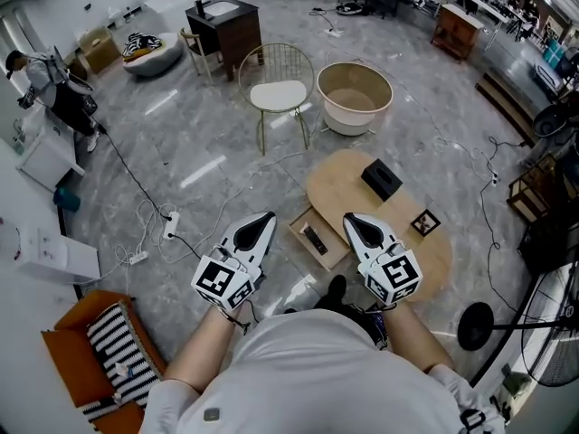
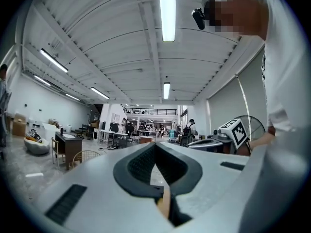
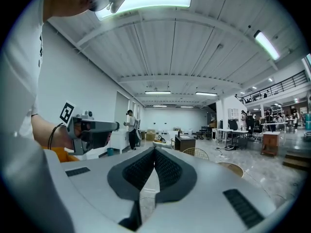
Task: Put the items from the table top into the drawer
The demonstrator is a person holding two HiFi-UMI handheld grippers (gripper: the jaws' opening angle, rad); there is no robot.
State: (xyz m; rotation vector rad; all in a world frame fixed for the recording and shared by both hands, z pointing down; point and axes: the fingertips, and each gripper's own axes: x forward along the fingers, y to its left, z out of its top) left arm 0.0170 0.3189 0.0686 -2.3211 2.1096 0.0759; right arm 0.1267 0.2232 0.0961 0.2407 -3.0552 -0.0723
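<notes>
while near the drawer (image 1: 302,228), left claw (image 1: 268,217), right claw (image 1: 347,219) each pressed together; box (image 1: 381,179) beyond

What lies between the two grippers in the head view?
The open drawer, a slim dark item inside it, shows between the left gripper and the right gripper; only the head view shows it.

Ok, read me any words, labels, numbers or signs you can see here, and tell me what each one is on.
No readable words or numbers in any view.
Left gripper and right gripper: each cube bears black-and-white square markers, which are patterns, not letters.
Small frame on the table: a black-and-white pattern, too small to read.
Black box on the table: no print can be made out.
</notes>
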